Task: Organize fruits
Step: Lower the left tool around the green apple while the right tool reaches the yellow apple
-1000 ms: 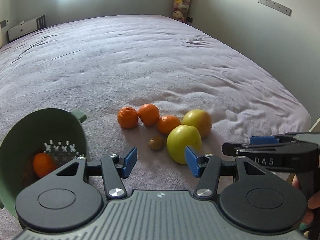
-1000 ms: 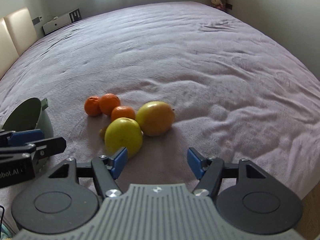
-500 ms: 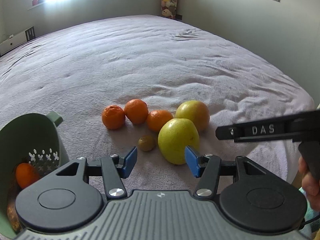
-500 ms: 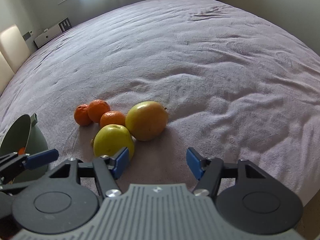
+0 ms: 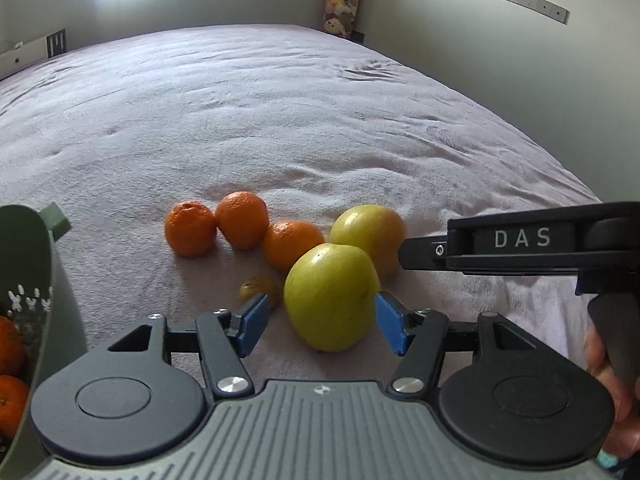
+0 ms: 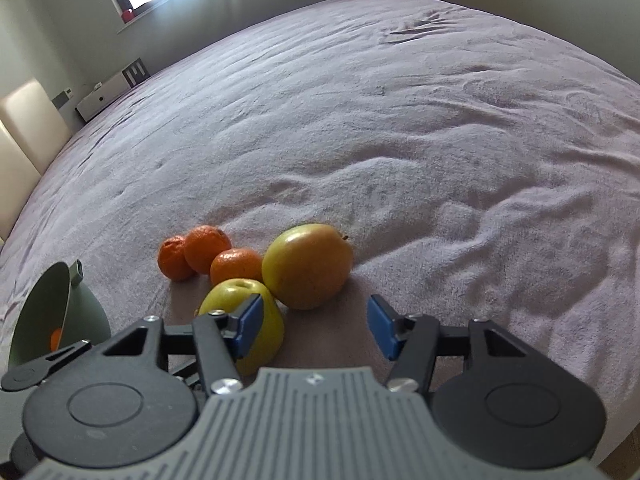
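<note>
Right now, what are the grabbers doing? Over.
Left gripper open, just widened, green apple between its jaws, not gripped. Right gripper open, closing, empty. Kiwi beside apple. Over.

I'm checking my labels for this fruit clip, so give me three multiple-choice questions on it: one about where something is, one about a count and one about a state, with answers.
1. In the left wrist view, where is the green colander relative to the loose mandarins?
A. To their left
B. To their right
C. Behind them

2. How many mandarins lie loose on the blanket?
A. Two
B. Three
C. Five

3. What state is the left gripper in?
A. Shut on a mandarin
B. Open, with the green apple between its pads
C. Shut on nothing

Answers:
1 A: the colander sits at the view's left edge.
2 B: three mandarins sit in a row beside the big fruit.
3 B: its jaws have just been opening, and the left pad stands clear of the apple.
</note>
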